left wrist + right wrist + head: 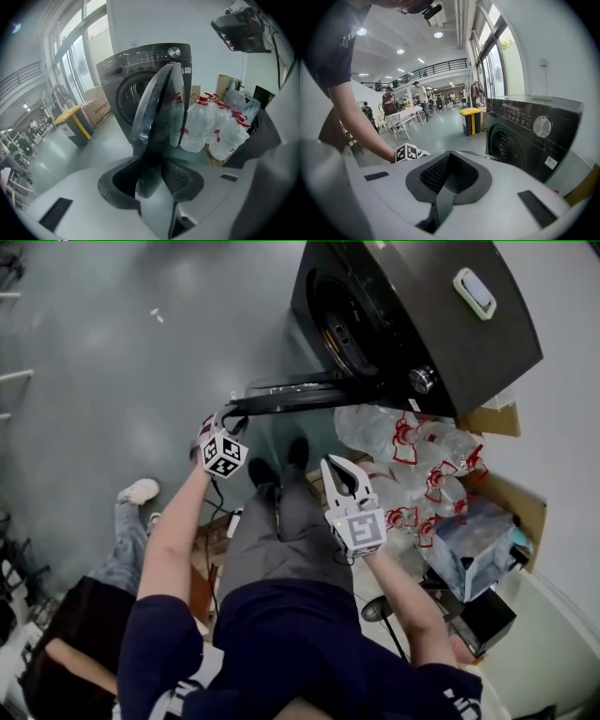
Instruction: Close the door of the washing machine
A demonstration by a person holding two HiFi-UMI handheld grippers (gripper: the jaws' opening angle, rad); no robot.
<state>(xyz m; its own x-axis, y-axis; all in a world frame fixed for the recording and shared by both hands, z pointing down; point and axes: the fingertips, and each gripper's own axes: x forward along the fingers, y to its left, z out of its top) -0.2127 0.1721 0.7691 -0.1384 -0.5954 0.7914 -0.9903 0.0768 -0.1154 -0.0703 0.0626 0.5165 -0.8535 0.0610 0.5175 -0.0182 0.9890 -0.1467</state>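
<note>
The door (pixel 300 395) stands swung wide from the washer (pixel 422 315), out over the floor. It looks stiff and glass-fronted, probably fairly heavy but free on its hinge, and its smooth rim could slip; the outer rim, far from the hinge, gives the best hold. The left gripper (pixel 232 420), arm stretched out and pitched down, has its fingers clamped on that rim. The right gripper (pixel 339 467) hangs lower, by the bottles (pixel 412 451), fingers narrow and empty

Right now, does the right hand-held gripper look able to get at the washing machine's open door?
Probably yes. The door stands open just ahead of the right hand-held gripper, nothing between them; the water bottles sit aside. The left hand-held gripper clamps its edge.
</note>
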